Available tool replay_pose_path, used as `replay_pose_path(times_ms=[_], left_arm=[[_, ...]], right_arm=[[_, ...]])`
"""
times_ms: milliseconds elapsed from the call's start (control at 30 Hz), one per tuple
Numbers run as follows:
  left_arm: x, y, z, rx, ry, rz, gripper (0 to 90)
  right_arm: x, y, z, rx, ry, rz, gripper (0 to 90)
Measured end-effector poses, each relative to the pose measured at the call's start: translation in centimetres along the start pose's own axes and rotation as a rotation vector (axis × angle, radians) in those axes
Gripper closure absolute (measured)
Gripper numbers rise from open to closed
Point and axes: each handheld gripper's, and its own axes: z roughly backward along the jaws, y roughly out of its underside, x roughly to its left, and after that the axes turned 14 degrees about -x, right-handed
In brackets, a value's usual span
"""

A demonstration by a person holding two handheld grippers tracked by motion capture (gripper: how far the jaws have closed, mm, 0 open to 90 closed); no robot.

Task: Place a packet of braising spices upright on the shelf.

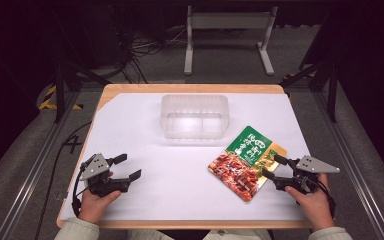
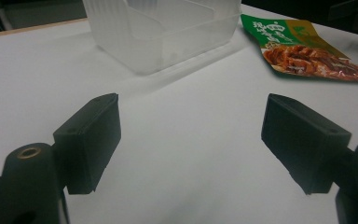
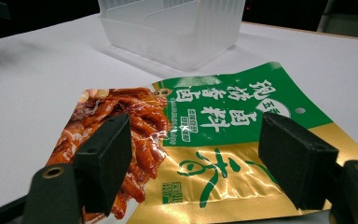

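Note:
A flat snack pouch (image 1: 246, 162), green and gold with a picture of red-brown meat, lies on the white table at the right. My right gripper (image 1: 275, 166) is open at the pouch's right edge, its jaws standing wide over the gold part of the pouch (image 3: 214, 140) without pressing it. A clear plastic bin (image 1: 194, 116) with a divider stands at the middle back. My left gripper (image 1: 127, 167) is open at the front left, over bare table, with nothing between its jaws. In the left gripper view the bin (image 2: 163, 28) and the pouch (image 2: 307, 51) lie ahead.
The white sheet (image 1: 180, 165) covers a wooden table whose edge runs along the front and back. A white metal stand (image 1: 227, 35) and cables sit on the floor behind the table. Dark frame legs stand at both sides.

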Motion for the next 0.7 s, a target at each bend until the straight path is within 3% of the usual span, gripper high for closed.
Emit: replay_pose_path(times_ms=[700], left_arm=[[-0.1, -0.1, 0.0, 0.003, 0.001, -0.002, 20.6]], right_arm=[[0.0, -3.0, -1.2, 0.004, -0.019, 0.023, 25.9]])
